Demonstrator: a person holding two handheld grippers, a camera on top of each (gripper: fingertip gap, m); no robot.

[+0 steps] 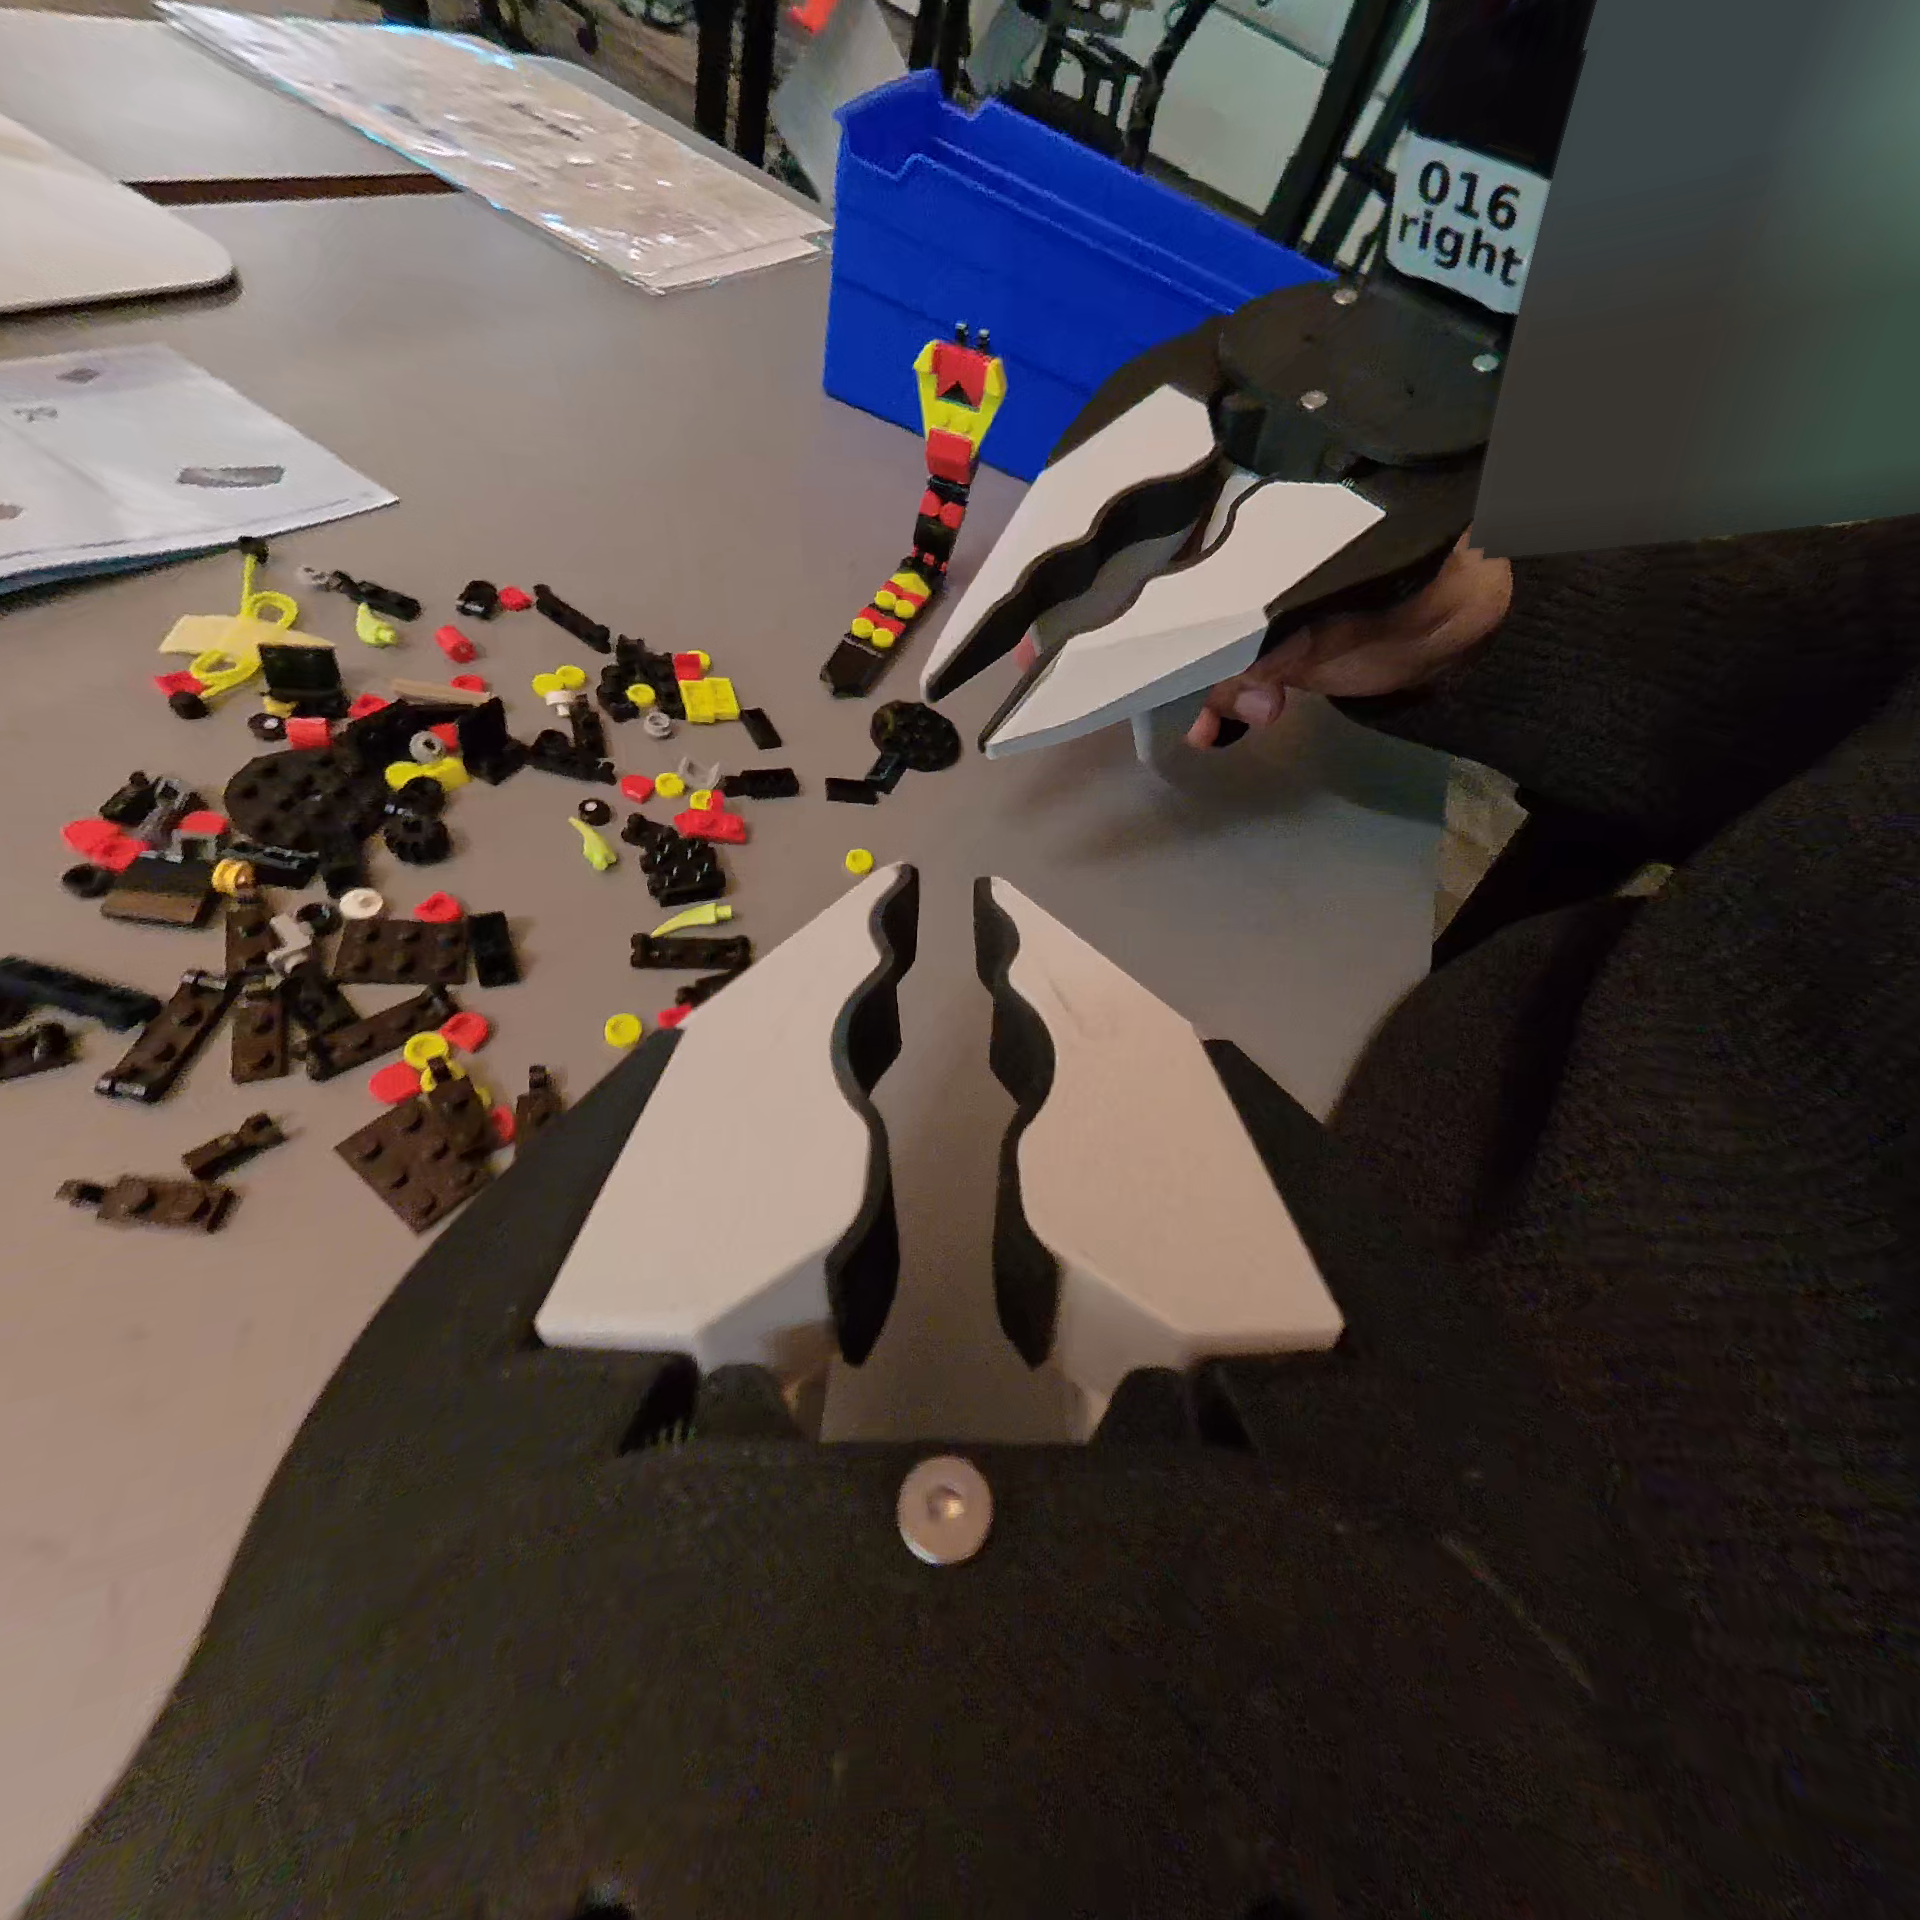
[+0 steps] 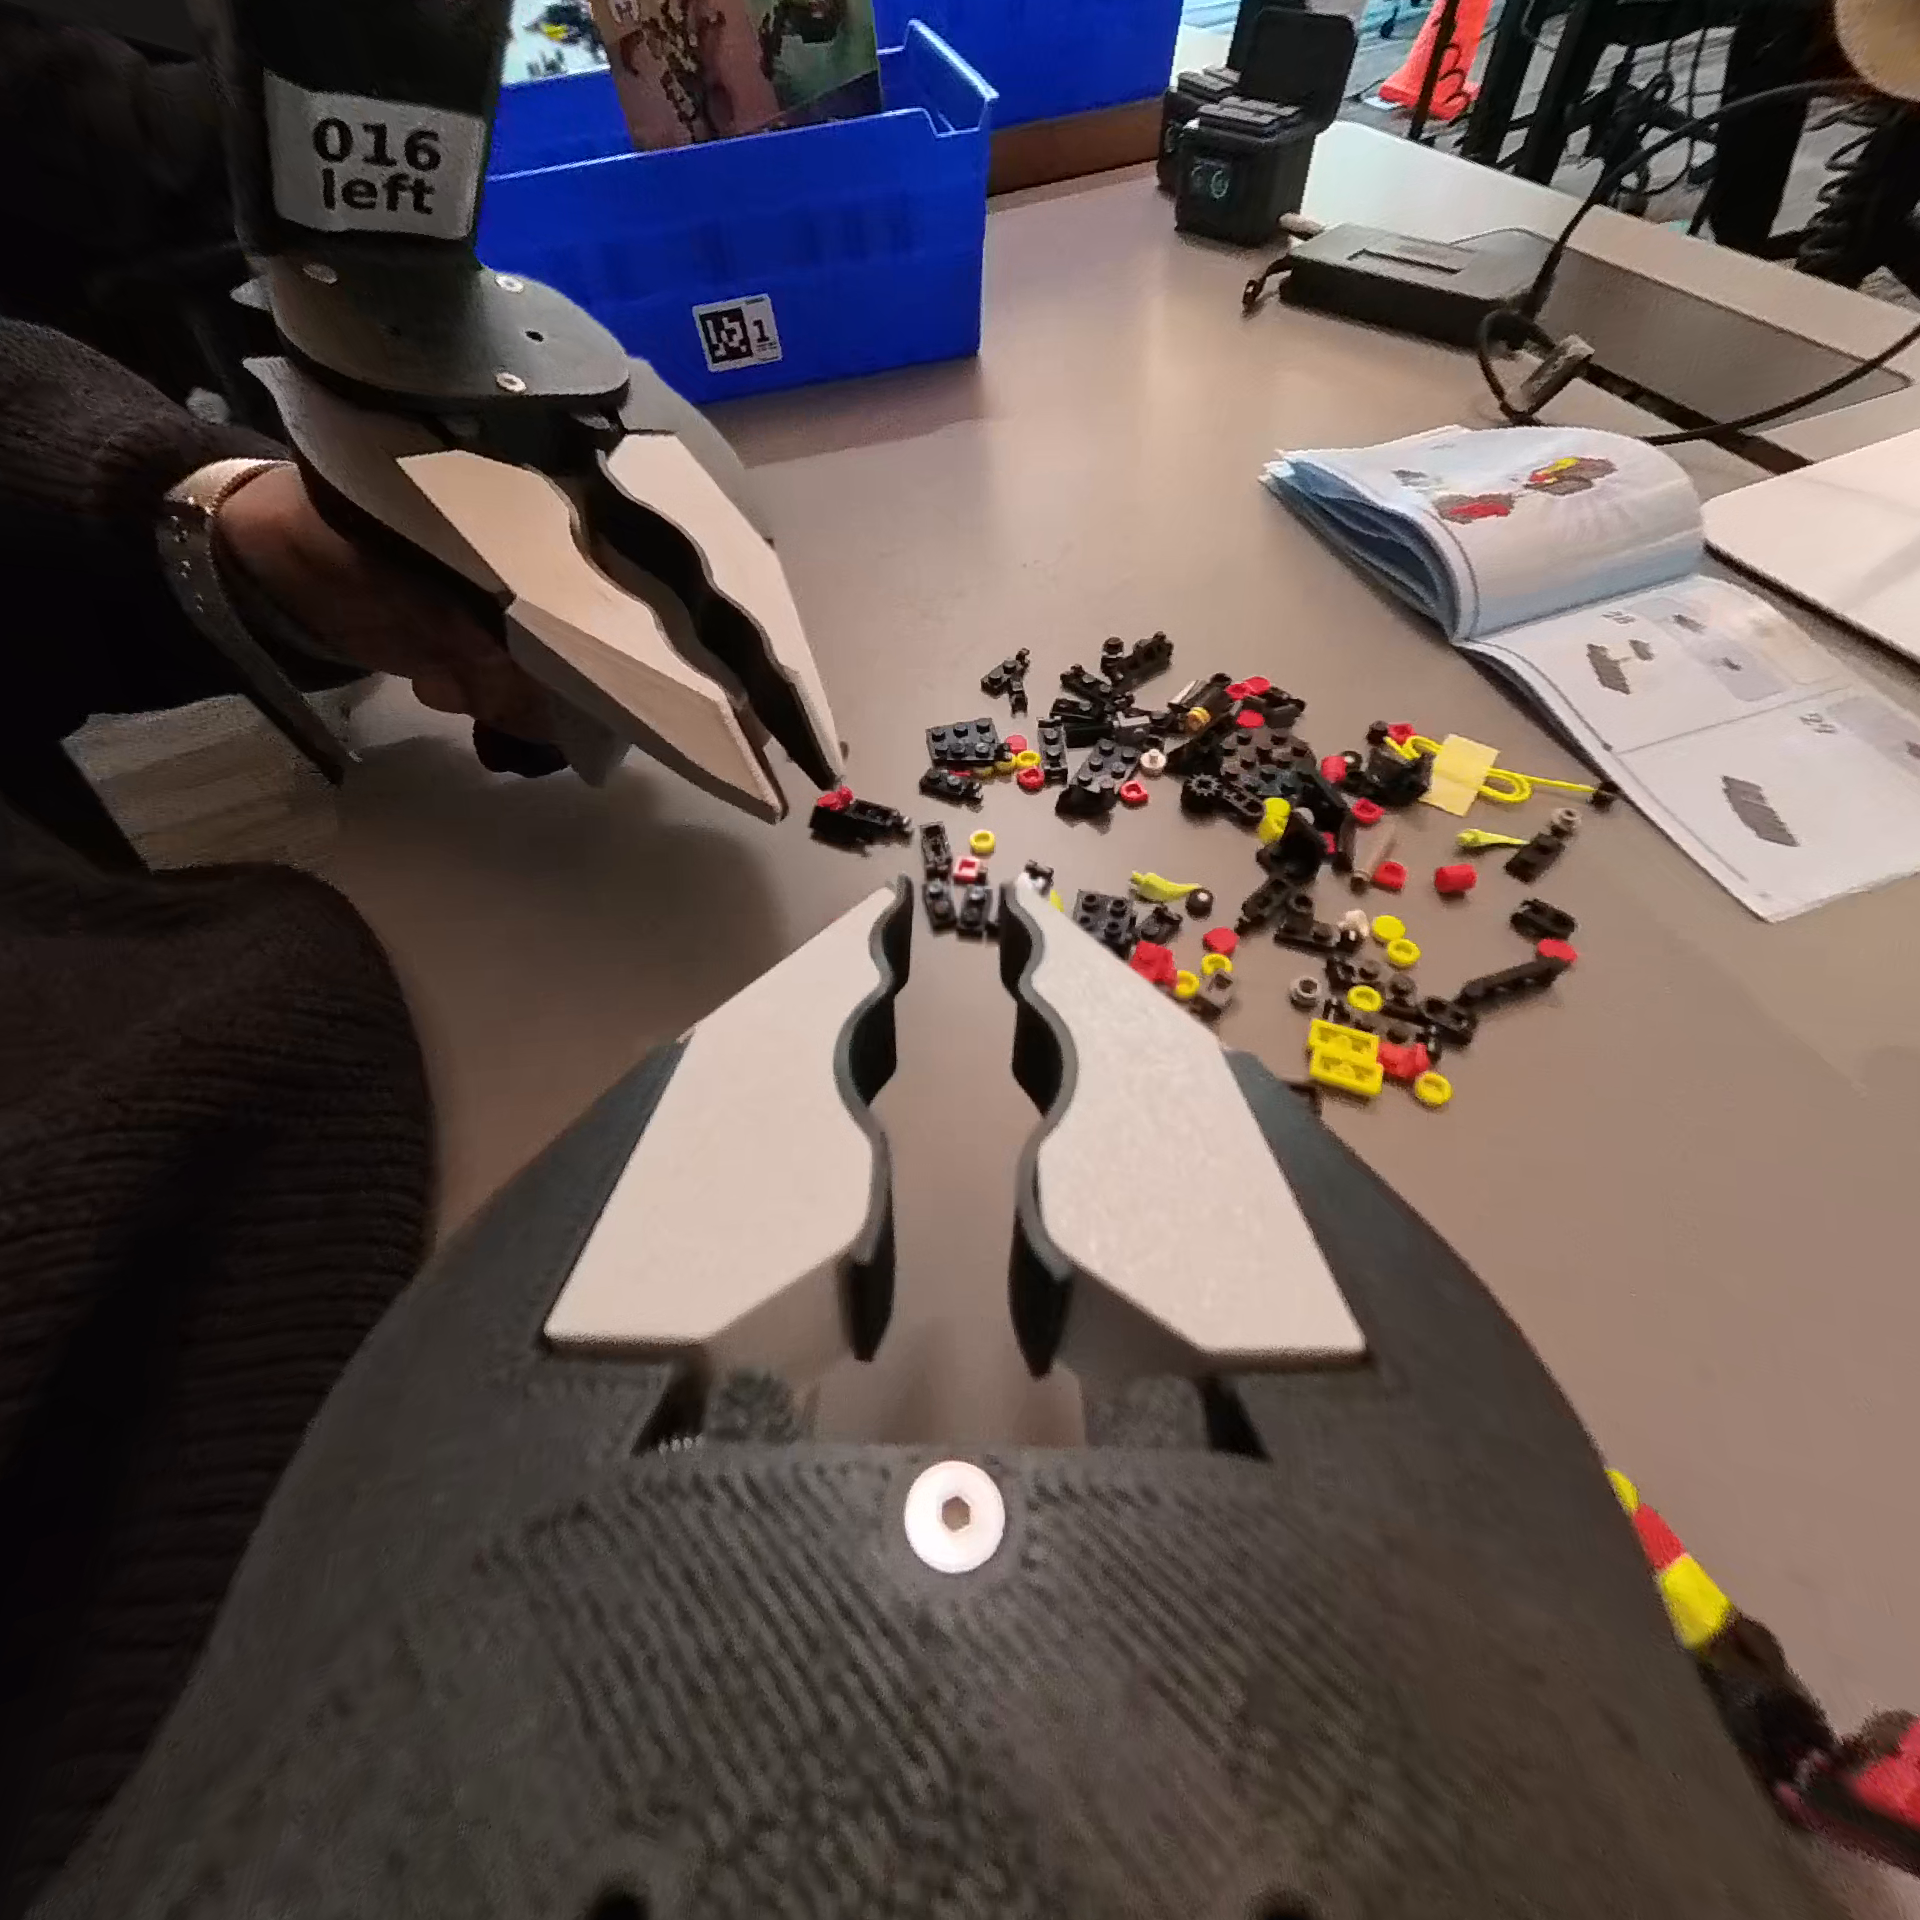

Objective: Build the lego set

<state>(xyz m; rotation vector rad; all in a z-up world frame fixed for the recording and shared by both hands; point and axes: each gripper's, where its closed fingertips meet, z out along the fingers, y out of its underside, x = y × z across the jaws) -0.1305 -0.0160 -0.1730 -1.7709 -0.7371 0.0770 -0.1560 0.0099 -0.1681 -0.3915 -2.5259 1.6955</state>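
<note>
Hovering narrowly parted and empty over the counter (image 1: 623, 436): left claw (image 1: 945, 883), right claw (image 2: 956, 894). Labelled bin (image 2: 831, 260); snake (image 2: 1704, 1621) blurred, cut off.

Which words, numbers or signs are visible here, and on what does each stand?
I do not copy wording; places only.
White label on the right gripper: legible print.
White tag on the left gripper: legible print.
Sticker on the blue bin: code mark, legible.
Open booklet: too small.
</note>
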